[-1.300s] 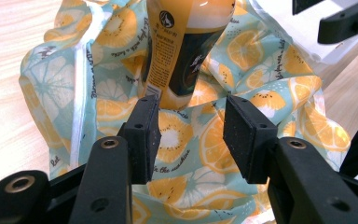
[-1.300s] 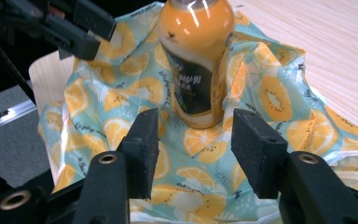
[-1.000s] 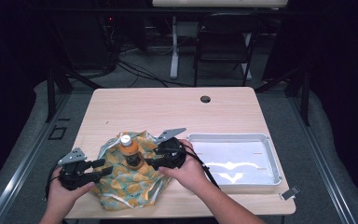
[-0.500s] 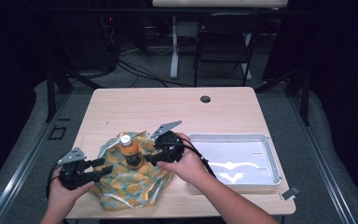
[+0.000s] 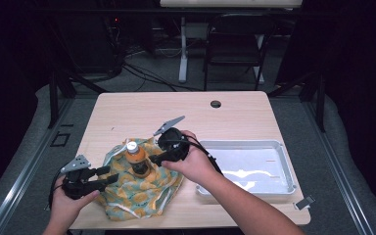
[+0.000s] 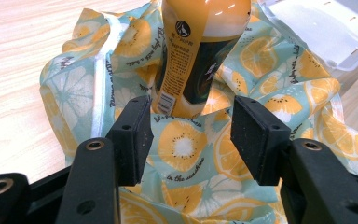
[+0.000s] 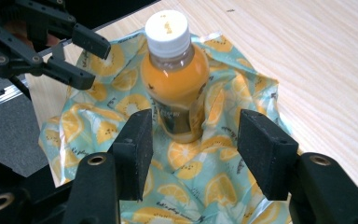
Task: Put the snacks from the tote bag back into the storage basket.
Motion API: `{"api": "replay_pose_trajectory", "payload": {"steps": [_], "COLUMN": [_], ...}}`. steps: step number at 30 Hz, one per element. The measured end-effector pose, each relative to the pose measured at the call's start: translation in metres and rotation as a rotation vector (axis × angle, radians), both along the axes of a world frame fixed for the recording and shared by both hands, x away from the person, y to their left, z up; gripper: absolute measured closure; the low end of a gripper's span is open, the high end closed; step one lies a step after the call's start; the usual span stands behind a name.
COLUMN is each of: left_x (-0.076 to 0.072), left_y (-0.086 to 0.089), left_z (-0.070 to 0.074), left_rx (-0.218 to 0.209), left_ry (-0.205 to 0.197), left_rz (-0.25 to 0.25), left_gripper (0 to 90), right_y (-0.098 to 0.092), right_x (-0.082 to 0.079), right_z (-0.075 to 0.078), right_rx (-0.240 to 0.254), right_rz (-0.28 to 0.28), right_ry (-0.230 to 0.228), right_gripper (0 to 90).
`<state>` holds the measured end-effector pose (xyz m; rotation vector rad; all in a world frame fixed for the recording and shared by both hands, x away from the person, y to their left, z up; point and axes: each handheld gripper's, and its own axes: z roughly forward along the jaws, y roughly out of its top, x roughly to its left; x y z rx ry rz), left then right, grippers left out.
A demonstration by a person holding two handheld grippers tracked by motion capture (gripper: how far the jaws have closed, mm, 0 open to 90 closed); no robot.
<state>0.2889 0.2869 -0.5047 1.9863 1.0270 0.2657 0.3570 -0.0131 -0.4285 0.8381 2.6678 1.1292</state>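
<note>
Jaws of both my grippers spread, grasping nothing: left gripper [image 5: 106,175] and right gripper [image 5: 155,159] flank upright orange juice bottle [image 5: 136,157] on citrus-print cloth [image 5: 142,193]; white tray [image 5: 279,183] beside.

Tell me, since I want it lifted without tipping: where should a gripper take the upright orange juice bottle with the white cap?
Probably the orange juice bottle at its clear mid-body, above the bunched citrus-print cloth hiding its base. It stands upright, so come level from the side, as the open right gripper faces it.
</note>
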Motion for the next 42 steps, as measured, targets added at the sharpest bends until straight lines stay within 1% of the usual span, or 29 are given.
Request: {"api": "replay_pose_trajectory", "payload": {"steps": [5,11,16,22,25,29,30,31,32,33,34,35,38,39,40,42], "left_x": [0.000,0.000,0.001,0.001,0.001,0.001,0.001,0.001,0.001,0.001,0.001,0.001,0.001,0.001,0.001,0.001], "left_y": [0.001,0.002,0.003,0.003,0.003,0.003,0.003,0.003,0.003,0.003,0.003,0.003,0.004,0.004,0.004,0.003], "left_z": [-0.001,-0.001,0.000,-0.001,-0.001,-0.001,-0.001,-0.001,-0.001,-0.001,-0.001,-0.001,-0.001,-0.001,-0.002,-0.002], "left_rx": [-0.002,-0.006,-0.003,-0.003,-0.002,-0.003,-0.004,-0.003,-0.003,-0.004,-0.005,-0.004,0.000,0.001,-0.001,-0.002], "left_ry": [-0.001,-0.002,-0.005,-0.004,-0.005,-0.007,-0.007,-0.006,-0.005,-0.004,-0.002,-0.003,0.003,0.003,0.000,-0.003], "left_rz": [0.007,0.011,0.013,0.013,0.013,0.014,0.014,0.015,0.016,0.017,0.017,0.018,0.014,0.014,0.016,0.018], "left_gripper": [48.1,48.2,48.3,48.2,48.2,48.2,48.2,48.2,48.3,48.2,48.2,48.2,48.3,48.2,48.2,48.2], "right_y": [0.004,0.009,0.013,0.021,0.026,0.033,0.036,0.038,0.040,0.042,0.044,0.045,0.051,0.053,0.054,0.058], "right_x": [0.006,0.009,0.011,0.014,0.017,0.021,0.022,0.023,0.023,0.024,0.025,0.026,0.029,0.030,0.031,0.032], "right_z": [0.007,0.016,0.023,0.032,0.034,0.035,0.034,0.033,0.032,0.032,0.030,0.030,0.028,0.027,0.027,0.025], "right_rx": [-0.016,-0.011,-0.020,-0.010,-0.008,-0.022,-0.019,-0.029,-0.027,-0.040,-0.038,-0.048,-0.060,-0.053,-0.067,-0.077], "right_rz": [0.002,-0.002,0.008,0.012,0.018,0.023,0.024,0.030,0.028,0.035,0.033,0.043,0.046,0.041,0.049,0.053], "right_ry": [-0.009,-0.018,-0.025,-0.037,-0.035,-0.031,-0.027,-0.024,-0.023,-0.018,-0.017,-0.011,-0.001,0.003,0.007,0.022], "right_gripper": [45.4,45.5,45.7,45.7,45.7,45.7,45.7,45.7,45.6,45.6,45.7,45.6,45.6,45.5,45.4,45.4]}}
